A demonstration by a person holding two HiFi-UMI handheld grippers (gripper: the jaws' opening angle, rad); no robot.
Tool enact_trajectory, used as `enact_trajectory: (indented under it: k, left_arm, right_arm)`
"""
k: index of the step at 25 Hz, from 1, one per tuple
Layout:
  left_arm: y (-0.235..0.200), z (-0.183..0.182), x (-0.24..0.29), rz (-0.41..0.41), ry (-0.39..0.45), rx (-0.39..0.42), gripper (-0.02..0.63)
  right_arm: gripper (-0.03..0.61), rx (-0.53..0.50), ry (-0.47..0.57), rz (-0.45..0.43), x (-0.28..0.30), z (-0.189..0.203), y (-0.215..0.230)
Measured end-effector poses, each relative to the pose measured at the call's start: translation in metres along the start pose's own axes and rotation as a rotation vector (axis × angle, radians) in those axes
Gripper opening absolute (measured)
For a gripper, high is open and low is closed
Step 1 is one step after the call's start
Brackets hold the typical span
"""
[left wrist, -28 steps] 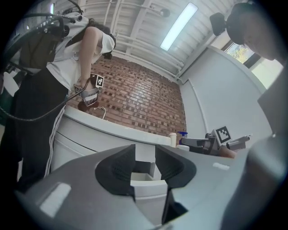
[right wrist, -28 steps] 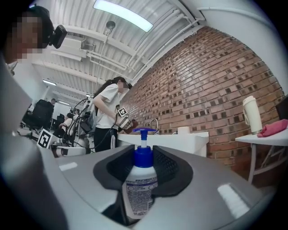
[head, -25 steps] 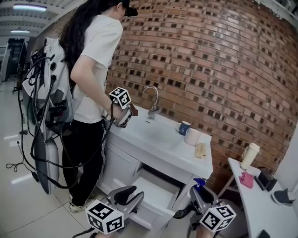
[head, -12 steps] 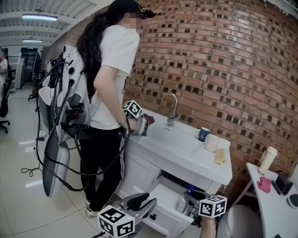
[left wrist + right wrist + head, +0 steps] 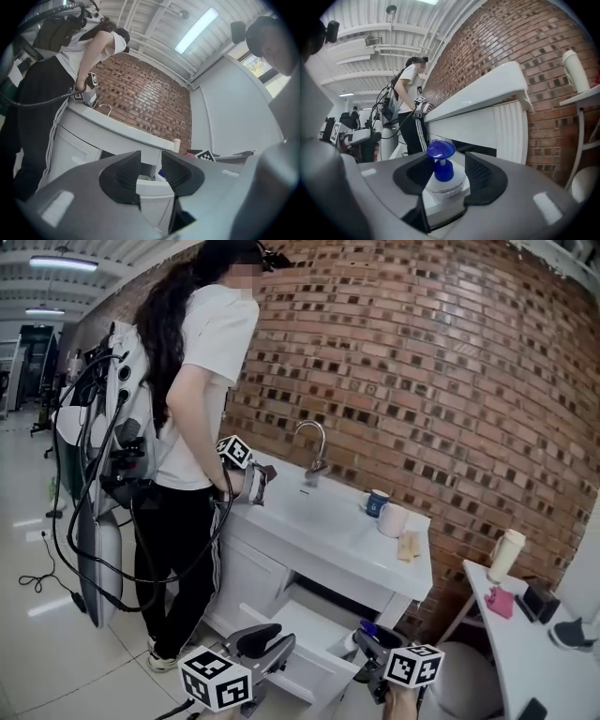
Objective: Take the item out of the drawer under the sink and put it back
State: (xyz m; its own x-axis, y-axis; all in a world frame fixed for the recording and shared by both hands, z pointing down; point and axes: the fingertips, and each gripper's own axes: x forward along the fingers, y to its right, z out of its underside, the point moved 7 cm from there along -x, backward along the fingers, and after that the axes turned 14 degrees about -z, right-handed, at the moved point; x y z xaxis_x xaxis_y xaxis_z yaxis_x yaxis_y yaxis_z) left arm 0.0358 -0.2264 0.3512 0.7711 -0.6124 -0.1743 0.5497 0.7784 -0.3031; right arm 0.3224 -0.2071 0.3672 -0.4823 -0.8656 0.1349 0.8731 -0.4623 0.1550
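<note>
— What's the right gripper [image 5: 447, 161] got?
— It's clamped on a white pump bottle [image 5: 443, 185] by the body, likely to keep it upright. The blue pump head pokes up between its jaws.
— And the left gripper [image 5: 151, 161]?
— Jaws apart, astride the drawer front [image 5: 152, 185]. I'd guess it's steadying the open drawer.
— So the bottle is where?
— In that grip, at the drawer's end, just under the sink counter [image 5: 487, 91] ahead of it. Whether it's in or out, I can't tell. Far beyond, another person [image 5: 202, 381] stands at the basin.
</note>
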Motion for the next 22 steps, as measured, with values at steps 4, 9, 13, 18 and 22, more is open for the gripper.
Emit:
enact_trajectory:
  k: [4, 9, 13, 18, 22]
  left_arm:
    - [0.013, 0.010, 0.004, 0.032, -0.024, 0.010, 0.147]
    - [0.023, 0.016, 0.006, 0.046, -0.048, 0.031, 0.147]
    - [0.018, 0.013, -0.002, 0.030, -0.058, 0.037, 0.147]
    - [0.012, 0.018, -0.007, 0.029, -0.044, 0.048, 0.147]
    - [0.014, 0.032, -0.003, 0.025, -0.062, 0.107, 0.147]
  right_arm:
    - [0.204, 0.010, -0.012, -0.053, -0.003, 0.008, -0.010]
    - [0.218, -0.034, -0.170, -0.072, -0.012, 0.026, -0.017]
    - [0.184, -0.069, -0.109, -0.010, -0.032, 0.021, -0.024]
    - [0.134, -0.125, 0.123, 0.057, -0.063, -0.003, -0.035]
    - [0.121, -0.094, 0.228, 0.024, -0.071, -0.005, -0.037]
